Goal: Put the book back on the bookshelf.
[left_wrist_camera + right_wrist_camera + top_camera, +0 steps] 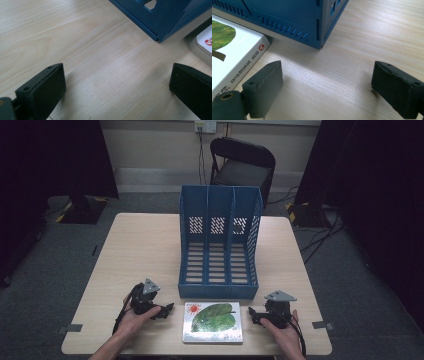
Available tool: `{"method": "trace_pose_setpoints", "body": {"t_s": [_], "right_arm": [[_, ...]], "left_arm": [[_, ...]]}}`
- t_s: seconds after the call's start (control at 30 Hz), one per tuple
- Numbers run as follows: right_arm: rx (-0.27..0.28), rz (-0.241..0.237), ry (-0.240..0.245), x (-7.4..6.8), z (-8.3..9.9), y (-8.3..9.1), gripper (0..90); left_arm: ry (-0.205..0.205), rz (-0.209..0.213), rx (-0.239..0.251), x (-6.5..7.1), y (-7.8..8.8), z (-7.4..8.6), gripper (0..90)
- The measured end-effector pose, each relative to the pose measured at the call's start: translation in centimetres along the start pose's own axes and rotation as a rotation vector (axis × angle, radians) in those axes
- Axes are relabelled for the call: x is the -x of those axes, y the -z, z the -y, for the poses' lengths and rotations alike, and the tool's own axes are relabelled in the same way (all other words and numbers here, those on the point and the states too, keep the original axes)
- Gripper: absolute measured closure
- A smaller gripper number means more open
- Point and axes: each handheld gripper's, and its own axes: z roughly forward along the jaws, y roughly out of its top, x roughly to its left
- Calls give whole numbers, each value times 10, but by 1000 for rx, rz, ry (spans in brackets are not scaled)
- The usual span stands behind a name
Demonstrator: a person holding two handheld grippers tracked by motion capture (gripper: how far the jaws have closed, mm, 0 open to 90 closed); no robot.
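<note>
White-covered book (213, 322) with a green leaf lay flat on the desk (140, 245), directly in front of the blue file rack (220, 237), long axis running left to right. It sat between the left gripper (166, 310) and right gripper (252, 314), each just beside a short edge and about equally near. Both jaws stood released, grasping nothing.
</note>
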Motion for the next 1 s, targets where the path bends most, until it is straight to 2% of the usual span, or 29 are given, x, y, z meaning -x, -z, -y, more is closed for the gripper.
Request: {"method": "trace_pose_setpoints", "body": {"t_s": [0.1,0.2,0.23,0.27,0.3,0.37,0.4,0.43,0.5,0.53,0.57,0.6,0.67,0.7,0.73,0.83,0.97,1.0], "right_arm": [[0,20,-18,-2,1,1,95],[-2,35,-30,-3,2,3,99],[-5,34,-30,-3,2,3,105],[-7,35,-37,-3,2,4,138],[-2,26,-32,-3,2,6,178],[-1,19,-24,-4,2,7,194],[6,10,-22,-5,1,8,193],[20,-1,1,-10,-2,11,193],[35,-15,17,-15,-4,13,193],[47,-30,16,-18,-5,15,203],[47,-30,16,-18,-5,15,203],[53,-35,16,-20,-5,17,208],[65,-84,28,-27,-7,20,212],[67,-93,31,-29,-7,20,217],[80,-121,32,-33,-9,22,223],[92,-147,52,-39,-9,24,218],[94,-213,75,-49,-9,23,209],[94,-213,75,-49,-9,23,209]], "left_arm": [[10,-7,-24,1,2,-3,29],[7,-8,-25,3,5,-4,113],[4,3,-22,4,6,-4,154],[2,11,-26,5,7,-5,204],[0,17,-32,5,8,-5,205],[-2,24,-28,6,9,-6,207],[-10,31,-27,8,11,-6,207],[-19,56,-2,12,15,-8,257],[-18,65,3,14,16,-9,261],[-4,85,23,19,19,-12,261],[-4,85,23,19,19,-12,261],[3,109,24,23,19,-13,261],[-4,131,18,28,19,-15,264],[-13,138,11,30,18,-16,274],[-14,161,5,34,17,-17,284],[-9,209,-6,41,14,-18,312],[-13,234,-11,48,12,-18,334],[-13,234,-11,48,12,-18,334]]}}
